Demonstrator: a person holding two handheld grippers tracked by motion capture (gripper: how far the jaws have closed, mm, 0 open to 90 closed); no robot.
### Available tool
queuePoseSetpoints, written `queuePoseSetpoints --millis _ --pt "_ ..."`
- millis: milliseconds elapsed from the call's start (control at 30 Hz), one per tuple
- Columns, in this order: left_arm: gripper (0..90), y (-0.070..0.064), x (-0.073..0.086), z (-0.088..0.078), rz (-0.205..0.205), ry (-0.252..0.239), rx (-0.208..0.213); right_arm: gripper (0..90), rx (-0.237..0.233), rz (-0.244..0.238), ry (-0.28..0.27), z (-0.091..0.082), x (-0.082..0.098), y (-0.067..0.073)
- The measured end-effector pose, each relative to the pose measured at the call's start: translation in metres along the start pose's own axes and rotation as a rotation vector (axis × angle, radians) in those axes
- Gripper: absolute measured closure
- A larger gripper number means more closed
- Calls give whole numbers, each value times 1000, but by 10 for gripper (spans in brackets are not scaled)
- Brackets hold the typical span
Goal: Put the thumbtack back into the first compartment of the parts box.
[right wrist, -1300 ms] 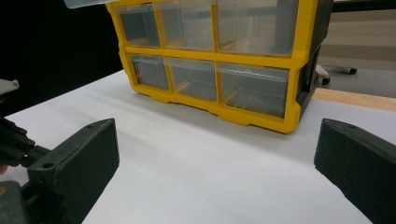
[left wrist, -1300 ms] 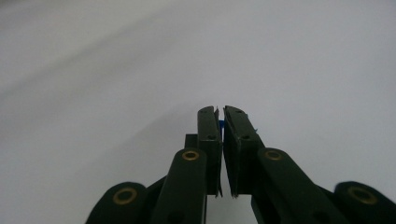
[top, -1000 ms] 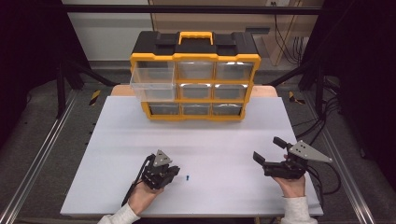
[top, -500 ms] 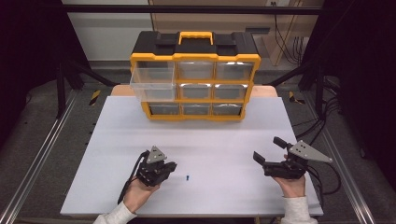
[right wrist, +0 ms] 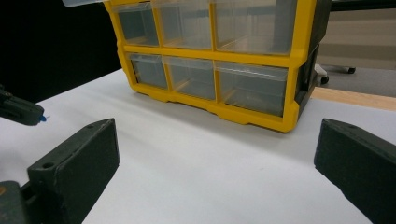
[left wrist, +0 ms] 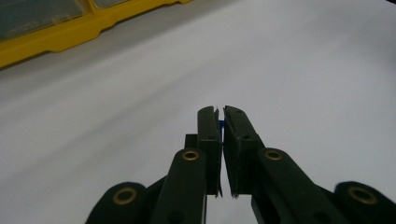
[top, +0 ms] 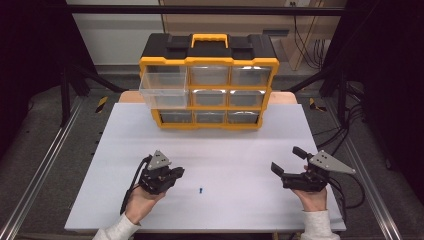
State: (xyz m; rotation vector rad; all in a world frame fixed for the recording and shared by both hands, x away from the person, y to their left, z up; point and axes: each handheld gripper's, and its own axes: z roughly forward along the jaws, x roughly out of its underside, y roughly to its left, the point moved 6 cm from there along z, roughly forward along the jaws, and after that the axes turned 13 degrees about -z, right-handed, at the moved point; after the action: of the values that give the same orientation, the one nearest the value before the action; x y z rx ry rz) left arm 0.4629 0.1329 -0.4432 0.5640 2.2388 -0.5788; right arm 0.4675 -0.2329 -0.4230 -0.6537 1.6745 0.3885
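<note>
Blue piece [left wrist: 221, 124] mostly hidden, left tongs [left wrist: 218, 113] pinching

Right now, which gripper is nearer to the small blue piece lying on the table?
Left. The left gripper, shut on a second blue bit, is close at the left of the blue piece; the right gripper, open, is far at its right.

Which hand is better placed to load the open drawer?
Left: the left tool grips a small blue part, and the pulled-out drawer is on its side; the right tool is open.
</note>
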Motion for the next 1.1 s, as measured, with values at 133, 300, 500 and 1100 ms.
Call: queuePoseSetpoints --millis 133,300,500,1100 --pt "851 1 -6 -5 5 -13 1 5 -3 -4 -2 1 0 0" --pt "850 2 -12 -10 9 -31 4 5 -3 -4 -3 0 0 0" --pt "851 3 -20 -17 16 -46 5 5 -3 -4 2 1 1 0" --pt "851 8 -44 -32 37 -91 -4 5 -1 -5 0 1 1 -1"
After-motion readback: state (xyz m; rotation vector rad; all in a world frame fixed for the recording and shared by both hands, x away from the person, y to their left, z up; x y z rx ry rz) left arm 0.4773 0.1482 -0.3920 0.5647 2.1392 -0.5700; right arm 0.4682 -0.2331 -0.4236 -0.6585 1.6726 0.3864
